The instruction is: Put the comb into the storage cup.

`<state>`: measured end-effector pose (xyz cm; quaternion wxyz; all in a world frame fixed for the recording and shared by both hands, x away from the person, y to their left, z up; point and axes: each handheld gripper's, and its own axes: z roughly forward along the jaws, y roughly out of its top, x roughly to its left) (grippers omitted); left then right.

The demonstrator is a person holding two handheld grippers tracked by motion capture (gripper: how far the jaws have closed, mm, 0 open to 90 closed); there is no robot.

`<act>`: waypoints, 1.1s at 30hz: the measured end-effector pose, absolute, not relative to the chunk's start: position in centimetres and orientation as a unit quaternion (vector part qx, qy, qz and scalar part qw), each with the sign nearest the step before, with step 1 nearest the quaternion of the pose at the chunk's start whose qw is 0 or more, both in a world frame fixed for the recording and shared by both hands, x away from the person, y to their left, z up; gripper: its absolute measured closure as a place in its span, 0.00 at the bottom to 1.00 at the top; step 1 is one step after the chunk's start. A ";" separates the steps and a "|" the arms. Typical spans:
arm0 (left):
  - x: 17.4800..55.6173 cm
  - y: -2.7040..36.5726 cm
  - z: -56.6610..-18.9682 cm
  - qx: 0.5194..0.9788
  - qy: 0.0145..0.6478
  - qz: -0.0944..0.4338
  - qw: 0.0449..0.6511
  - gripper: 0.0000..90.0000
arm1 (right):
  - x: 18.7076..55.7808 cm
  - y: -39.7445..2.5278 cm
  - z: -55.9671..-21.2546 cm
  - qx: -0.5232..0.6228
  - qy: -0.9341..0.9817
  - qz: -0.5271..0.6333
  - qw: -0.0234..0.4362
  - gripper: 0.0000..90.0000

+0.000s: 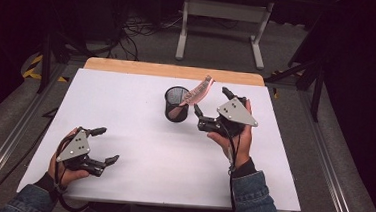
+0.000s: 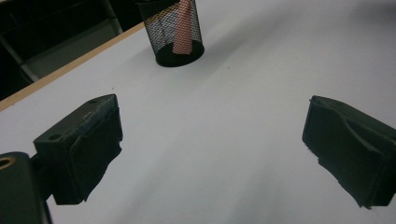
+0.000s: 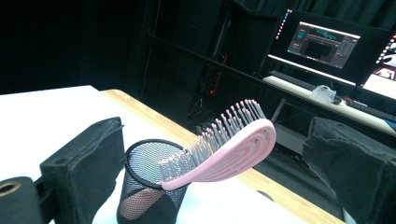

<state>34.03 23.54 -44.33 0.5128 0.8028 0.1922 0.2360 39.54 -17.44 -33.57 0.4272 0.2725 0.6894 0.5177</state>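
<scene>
Pink plastic identifies the hairbrush [image 1: 197, 92], which stands handle-down in the black mesh cup [image 1: 176, 105]. The cup sits on the white worktop [image 1: 139, 132] toward its far edge, slightly right of centre. The bristled head leans out over the cup's rim toward the right, and the handle shows through the mesh in the left gripper view [image 2: 183, 28].

Status of placement: the brush appears to be seated in the cup and supported by the rim alone. No claw is in contact with it.

Right claw [image 1: 211, 105]: jaws wide apart, holding nothing. It sits just beside the cup on the cup's right side, and the brush head [image 3: 219, 149] lies between the two jaws in the right gripper view without touching either. Judged from this, the insertion step is complete and the release has been made.

Left claw [image 1: 100, 144]: jaws wide apart, holding nothing. It is positioned near the worktop's near-left corner, well apart from the cup, and looks across bare surface toward the cup [image 2: 175, 35].

Remaining work, as judged: withdraw the right claw clear of the brush head without knocking it, since the brush leans and the cup is light. Nothing else lies on the worktop to be handled.
</scene>
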 end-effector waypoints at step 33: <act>34.0 23.7 -44.2 0.803 0.190 0.241 0.512 0.06 | 37.1 -19.3 -35.0 0.262 0.703 0.503 0.430 0.06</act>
